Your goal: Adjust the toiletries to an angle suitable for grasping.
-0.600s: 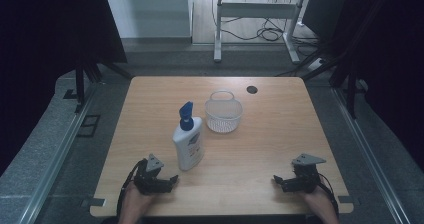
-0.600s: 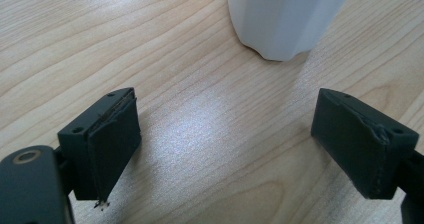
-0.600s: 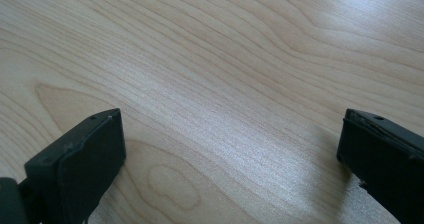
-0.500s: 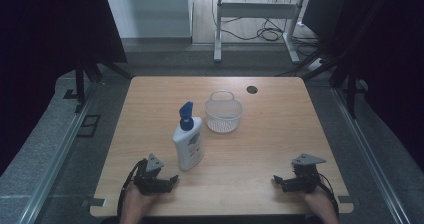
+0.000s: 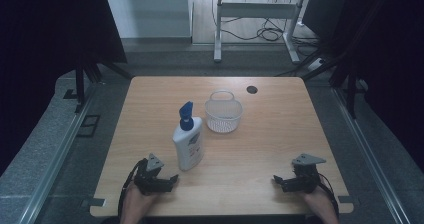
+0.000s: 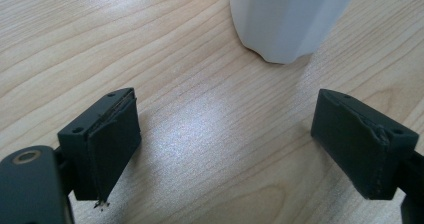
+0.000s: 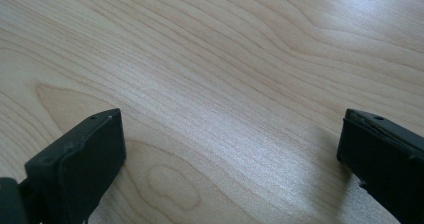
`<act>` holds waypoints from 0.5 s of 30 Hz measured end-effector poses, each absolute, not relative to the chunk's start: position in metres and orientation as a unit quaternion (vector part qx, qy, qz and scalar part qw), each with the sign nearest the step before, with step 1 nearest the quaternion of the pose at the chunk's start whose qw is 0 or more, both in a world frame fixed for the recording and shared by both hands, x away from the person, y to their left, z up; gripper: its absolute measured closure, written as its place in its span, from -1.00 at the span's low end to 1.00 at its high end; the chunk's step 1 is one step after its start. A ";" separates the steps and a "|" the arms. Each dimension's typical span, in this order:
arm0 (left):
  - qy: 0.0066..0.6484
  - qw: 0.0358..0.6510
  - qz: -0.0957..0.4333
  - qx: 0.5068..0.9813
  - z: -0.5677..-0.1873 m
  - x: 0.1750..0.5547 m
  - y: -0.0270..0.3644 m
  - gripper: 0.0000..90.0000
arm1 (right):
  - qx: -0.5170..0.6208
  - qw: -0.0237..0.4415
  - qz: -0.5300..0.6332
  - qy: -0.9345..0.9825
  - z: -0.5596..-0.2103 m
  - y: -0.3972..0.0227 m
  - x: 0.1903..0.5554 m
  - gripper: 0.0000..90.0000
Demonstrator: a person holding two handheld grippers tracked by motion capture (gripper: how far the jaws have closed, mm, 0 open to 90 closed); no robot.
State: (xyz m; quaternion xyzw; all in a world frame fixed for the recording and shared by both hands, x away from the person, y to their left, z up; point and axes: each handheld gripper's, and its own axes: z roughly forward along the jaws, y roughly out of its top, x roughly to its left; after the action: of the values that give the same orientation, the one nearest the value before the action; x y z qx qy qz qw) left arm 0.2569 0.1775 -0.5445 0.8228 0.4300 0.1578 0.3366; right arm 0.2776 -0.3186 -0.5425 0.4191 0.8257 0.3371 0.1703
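White plastic, with a blue pump head on top, the bottle [image 5: 187, 144] stands upright on the wooden table [image 5: 260, 179], toward the near left, just beside the left gripper [image 5: 170, 180] and a little ahead of it. In the left gripper view only the bottle's rounded white base [image 6: 287, 19] shows, cut off at the top edge, apart from both jaws and past their tips. A label with a dark blue patch and a red mark sits on its front, but the print is too small to read from the high view. Behind the bottle and to its right stands a pale mesh basket [image 5: 223, 113] with a thin handle; whether it holds anything is hard to tell, though it looks empty. A small dark hole [image 5: 251, 89] marks the far part of the table. The left gripper lies low at the near edge, jaws spread wide with bare wood between them. The right gripper [image 5: 280, 180] rests low at the near right, well apart from the bottle, its jaws also wide over bare wood. Both hands are cut off at the bottom of the high view.
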 end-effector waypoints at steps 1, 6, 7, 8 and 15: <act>0.430 0.337 0.158 0.823 -0.545 0.257 0.177 -0.74 | 0.419 0.170 0.337 0.826 -0.542 -0.319 0.278 -1.00; 0.435 0.336 0.160 0.820 -0.544 0.257 0.177 -0.73 | 0.419 0.170 0.337 0.826 -0.542 -0.319 0.278 -1.00; 0.436 0.335 0.160 0.820 -0.544 0.257 0.177 -0.72 | 0.419 0.170 0.337 0.826 -0.542 -0.319 0.278 -1.00; 0.439 0.331 0.158 0.820 -0.543 0.257 0.176 -0.70 | 0.419 0.170 0.337 0.826 -0.542 -0.319 0.278 -1.00; 0.456 0.320 0.157 0.816 -0.538 0.258 0.179 -0.47 | 0.419 0.170 0.338 0.826 -0.542 -0.319 0.278 -1.00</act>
State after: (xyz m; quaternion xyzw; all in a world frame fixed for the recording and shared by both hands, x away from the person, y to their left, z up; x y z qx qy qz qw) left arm 0.2578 0.1795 -0.5382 0.8156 0.4559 0.1567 0.3200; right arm 0.2776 -0.3186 -0.5425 0.4191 0.8256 0.3376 0.1697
